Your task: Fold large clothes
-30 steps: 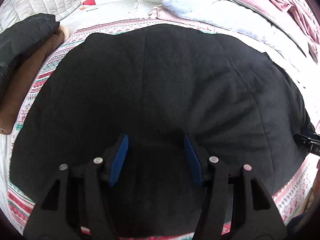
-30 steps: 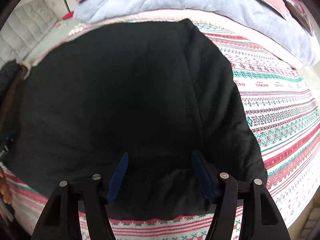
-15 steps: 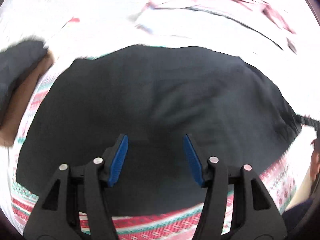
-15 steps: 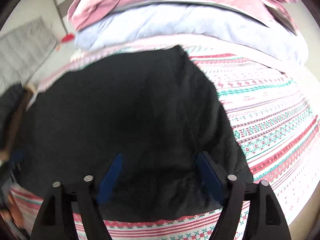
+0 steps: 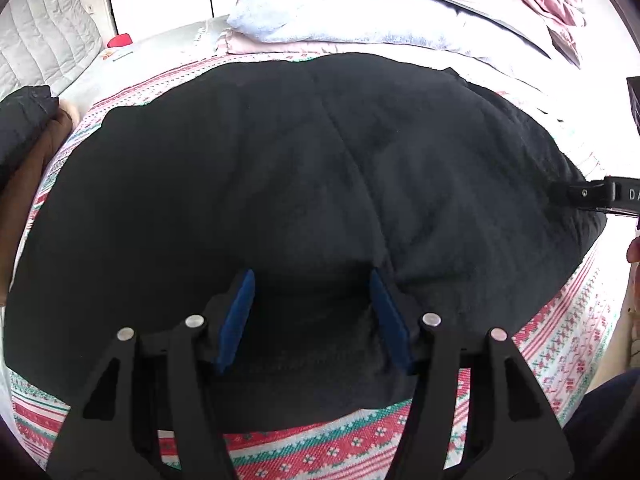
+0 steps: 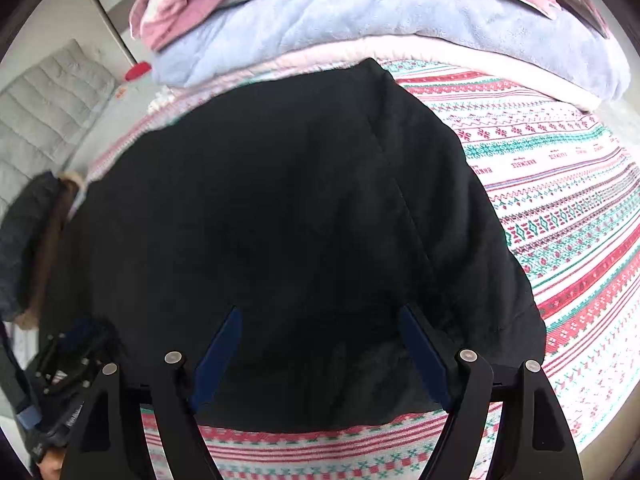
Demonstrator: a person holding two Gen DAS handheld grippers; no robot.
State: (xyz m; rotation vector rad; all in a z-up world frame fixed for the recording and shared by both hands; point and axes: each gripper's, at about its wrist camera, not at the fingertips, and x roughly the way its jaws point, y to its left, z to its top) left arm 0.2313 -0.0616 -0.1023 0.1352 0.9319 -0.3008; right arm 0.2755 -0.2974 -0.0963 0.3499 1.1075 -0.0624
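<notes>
A large black fleece garment (image 5: pixel 300 160) (image 6: pixel 280 200) lies spread flat on a patterned bedspread (image 5: pixel 340 444) (image 6: pixel 560 200). My left gripper (image 5: pixel 312 280) hangs over its near hem, left of the middle, jaws apart and opening a little. The fabric lies under the blue pads (image 5: pixel 240 312), not pinched. My right gripper (image 6: pixel 320 312) is over the near right part of the garment. Its jaws are opening and nothing is gripped between them. Each gripper shows at the edge of the other's view: the right gripper (image 5: pixel 592 194) and the left gripper (image 6: pixel 68 360).
A stack of lilac and pink blankets (image 5: pixel 360 20) (image 6: pixel 360 20) lies along the far side of the bed. A dark quilted jacket (image 5: pixel 20 120) over a brown garment (image 5: pixel 24 176) sits at the left. A grey quilted cushion (image 5: pixel 44 48) stands at the far left.
Both grippers have lifted back from the garment, so more bedspread shows along the near hem. The right jaws have spread wider. The garment has stayed flat.
</notes>
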